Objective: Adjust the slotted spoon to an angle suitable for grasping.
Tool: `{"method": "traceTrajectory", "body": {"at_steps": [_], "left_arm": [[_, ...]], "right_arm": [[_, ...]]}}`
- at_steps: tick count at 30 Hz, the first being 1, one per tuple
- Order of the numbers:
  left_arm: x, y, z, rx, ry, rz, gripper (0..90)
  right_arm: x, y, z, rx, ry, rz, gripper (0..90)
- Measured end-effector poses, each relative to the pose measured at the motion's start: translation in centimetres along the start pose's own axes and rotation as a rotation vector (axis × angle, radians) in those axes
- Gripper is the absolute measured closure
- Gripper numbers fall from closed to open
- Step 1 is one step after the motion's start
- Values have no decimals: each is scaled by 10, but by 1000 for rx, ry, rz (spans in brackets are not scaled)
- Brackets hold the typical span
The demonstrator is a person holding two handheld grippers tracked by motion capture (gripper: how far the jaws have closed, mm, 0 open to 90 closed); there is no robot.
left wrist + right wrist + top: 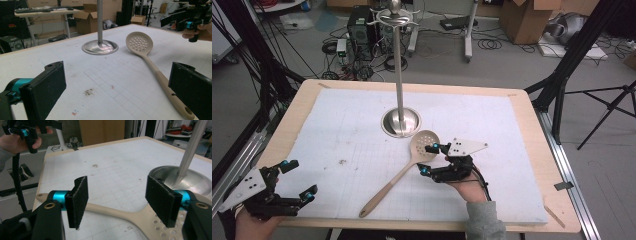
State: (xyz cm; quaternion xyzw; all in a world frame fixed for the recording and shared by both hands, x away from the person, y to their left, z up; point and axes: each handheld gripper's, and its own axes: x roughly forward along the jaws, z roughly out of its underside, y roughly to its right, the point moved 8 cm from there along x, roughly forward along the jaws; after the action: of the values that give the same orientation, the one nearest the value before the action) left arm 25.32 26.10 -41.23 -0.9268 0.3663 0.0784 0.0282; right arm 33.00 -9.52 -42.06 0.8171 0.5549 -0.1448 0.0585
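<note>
Right gripper [428,159] straddles the neck of the slotted spoon [404,172] lying near the steel stand [401,121] — jaws spread, not yet pinching; next, a squeeze; left gripper [298,177] waits spread at the near-left corner.

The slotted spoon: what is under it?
The slotted spoon lies flat on the white mat, beside the metal stand's base. The mat beneath it is hidden.
</note>
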Motion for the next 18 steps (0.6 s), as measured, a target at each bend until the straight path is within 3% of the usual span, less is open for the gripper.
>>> {"method": "traceTrajectory", "body": {"at_steps": [11, 18], "left_arm": [[0, 5, 2, -11, -7, 12, 17], [4, 10, 4, -4, -15, 17, 17]], "right_arm": [[17, 0, 8, 2, -57, -13, 512], [27, 5, 13, 18, -90, 7, 632]]}}
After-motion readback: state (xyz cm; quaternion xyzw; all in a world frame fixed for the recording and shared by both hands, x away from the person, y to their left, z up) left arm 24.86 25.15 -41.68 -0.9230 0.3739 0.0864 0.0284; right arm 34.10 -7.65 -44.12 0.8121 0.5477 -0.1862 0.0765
